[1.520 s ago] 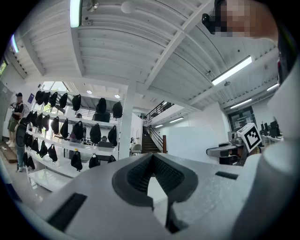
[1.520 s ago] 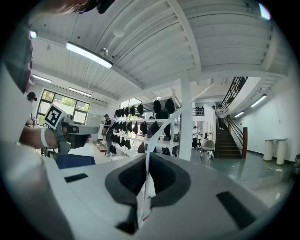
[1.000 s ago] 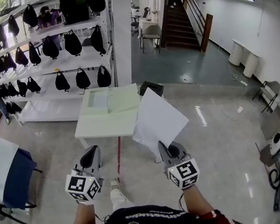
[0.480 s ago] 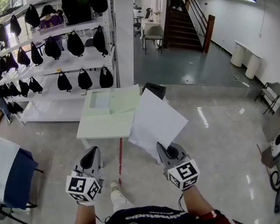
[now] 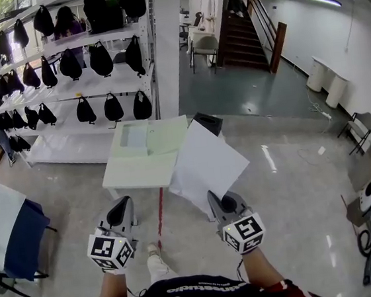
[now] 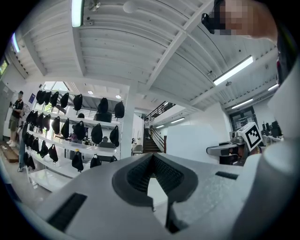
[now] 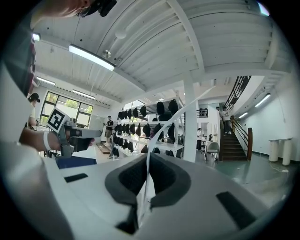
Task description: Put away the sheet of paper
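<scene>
Your right gripper [image 5: 220, 204] pinches the sheet of paper [image 5: 207, 165] in the air by the table's [image 5: 139, 176] right edge. Your left gripper [image 5: 121, 212] is closed and empty. An open folder [image 5: 151, 135] lies along the table's far edge.

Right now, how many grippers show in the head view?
2. The left gripper is low at left, shut and empty; the right gripper is low at right, shut on the sheet of paper. None hidden.

Table [image 5: 135, 175] ahead, shelves [image 5: 53, 94] behind (stairs [image 5: 241, 38] rightward) — sheet of paper [image 5: 207, 165] right of table
</scene>
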Motion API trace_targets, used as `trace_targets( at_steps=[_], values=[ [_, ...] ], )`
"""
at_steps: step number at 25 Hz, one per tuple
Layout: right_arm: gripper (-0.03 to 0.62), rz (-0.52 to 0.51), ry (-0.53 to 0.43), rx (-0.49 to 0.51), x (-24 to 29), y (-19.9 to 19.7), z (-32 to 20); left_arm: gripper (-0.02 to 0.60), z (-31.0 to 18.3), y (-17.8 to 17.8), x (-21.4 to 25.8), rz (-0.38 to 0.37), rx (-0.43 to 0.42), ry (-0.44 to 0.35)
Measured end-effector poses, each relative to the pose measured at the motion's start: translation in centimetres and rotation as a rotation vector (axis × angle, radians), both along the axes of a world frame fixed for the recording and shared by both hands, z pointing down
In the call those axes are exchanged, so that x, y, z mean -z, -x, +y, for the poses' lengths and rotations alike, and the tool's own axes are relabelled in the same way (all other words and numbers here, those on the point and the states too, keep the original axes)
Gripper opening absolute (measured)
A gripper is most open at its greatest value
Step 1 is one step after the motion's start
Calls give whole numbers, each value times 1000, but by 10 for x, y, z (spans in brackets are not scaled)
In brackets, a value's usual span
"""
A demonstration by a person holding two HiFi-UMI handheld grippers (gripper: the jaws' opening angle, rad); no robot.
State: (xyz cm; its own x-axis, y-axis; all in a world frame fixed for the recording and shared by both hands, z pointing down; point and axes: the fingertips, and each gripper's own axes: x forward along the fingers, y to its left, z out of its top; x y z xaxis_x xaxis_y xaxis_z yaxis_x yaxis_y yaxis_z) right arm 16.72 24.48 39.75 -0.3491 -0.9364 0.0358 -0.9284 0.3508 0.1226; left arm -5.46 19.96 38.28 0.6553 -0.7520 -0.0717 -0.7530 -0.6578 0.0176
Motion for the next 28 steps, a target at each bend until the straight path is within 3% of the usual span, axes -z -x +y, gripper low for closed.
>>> trace_targets(
  at_steps=[13,28],
  values=[
    [3,20,12,7,5,3,-78,3,-82,3,4,22,7,0],
    [3,31,50,6,10,16,-219,4,-223,12,6,18,1,21]
  ],
)
